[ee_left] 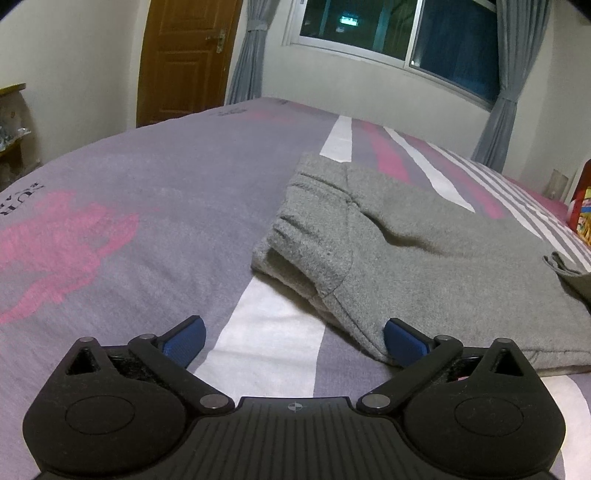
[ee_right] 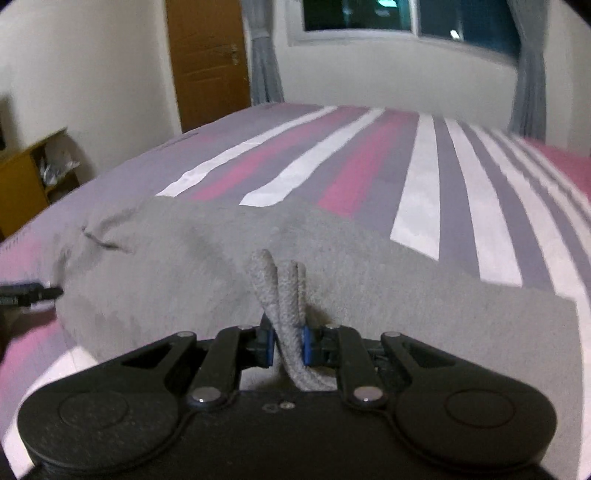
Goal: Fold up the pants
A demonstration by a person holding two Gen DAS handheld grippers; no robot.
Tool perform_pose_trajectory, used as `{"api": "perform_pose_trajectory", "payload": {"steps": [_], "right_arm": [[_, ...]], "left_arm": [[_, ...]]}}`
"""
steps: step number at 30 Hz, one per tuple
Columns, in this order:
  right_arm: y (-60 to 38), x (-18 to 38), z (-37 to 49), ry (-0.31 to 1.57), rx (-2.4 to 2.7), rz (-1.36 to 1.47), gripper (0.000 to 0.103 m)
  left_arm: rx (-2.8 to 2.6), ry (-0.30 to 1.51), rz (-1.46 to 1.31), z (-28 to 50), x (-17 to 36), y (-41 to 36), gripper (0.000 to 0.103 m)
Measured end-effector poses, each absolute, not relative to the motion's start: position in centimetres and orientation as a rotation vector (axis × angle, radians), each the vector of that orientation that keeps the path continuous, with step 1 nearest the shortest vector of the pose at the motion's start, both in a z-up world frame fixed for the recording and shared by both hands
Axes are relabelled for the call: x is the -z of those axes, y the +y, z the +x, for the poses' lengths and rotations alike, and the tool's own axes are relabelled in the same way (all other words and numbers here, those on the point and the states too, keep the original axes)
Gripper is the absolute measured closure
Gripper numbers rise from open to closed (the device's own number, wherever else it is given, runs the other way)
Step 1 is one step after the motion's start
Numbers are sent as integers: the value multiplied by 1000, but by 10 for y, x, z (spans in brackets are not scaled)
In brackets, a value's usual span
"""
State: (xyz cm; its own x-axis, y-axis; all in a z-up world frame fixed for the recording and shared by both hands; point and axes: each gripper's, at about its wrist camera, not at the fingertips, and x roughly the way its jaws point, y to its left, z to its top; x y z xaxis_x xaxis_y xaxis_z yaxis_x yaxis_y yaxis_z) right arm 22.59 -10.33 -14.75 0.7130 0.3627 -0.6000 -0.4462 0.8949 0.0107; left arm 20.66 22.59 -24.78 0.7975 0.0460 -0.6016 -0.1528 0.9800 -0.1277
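Grey sweatpants (ee_left: 424,254) lie folded lengthwise on the striped bed, waistband end toward the far left. My left gripper (ee_left: 295,338) is open and empty, low over the bed at the pants' near edge; its right blue pad (ee_left: 404,341) touches the cloth edge. In the right wrist view my right gripper (ee_right: 289,345) is shut on a bunched fold of the grey pants (ee_right: 207,269), which stands up between the blue pads. The left gripper's tip (ee_right: 26,293) shows at the far left of that view.
The bed cover (ee_left: 147,206) has purple, pink and white stripes. A wooden door (ee_left: 184,55) and a window with grey curtains (ee_left: 391,29) are beyond the bed. A wooden shelf (ee_right: 29,177) stands at the left. A red colourful box (ee_left: 583,214) sits at the right bed edge.
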Motion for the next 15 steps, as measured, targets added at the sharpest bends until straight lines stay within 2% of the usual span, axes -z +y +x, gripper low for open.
{"api": "perform_pose_trajectory", "payload": {"steps": [10, 15], "right_arm": [[-84, 169, 209, 651, -466, -227, 89], [-79, 173, 190, 595, -512, -309, 89]], "left_arm": [[-112, 643, -166, 209, 247, 224, 0], [-115, 644, -161, 211, 248, 223, 0]]}}
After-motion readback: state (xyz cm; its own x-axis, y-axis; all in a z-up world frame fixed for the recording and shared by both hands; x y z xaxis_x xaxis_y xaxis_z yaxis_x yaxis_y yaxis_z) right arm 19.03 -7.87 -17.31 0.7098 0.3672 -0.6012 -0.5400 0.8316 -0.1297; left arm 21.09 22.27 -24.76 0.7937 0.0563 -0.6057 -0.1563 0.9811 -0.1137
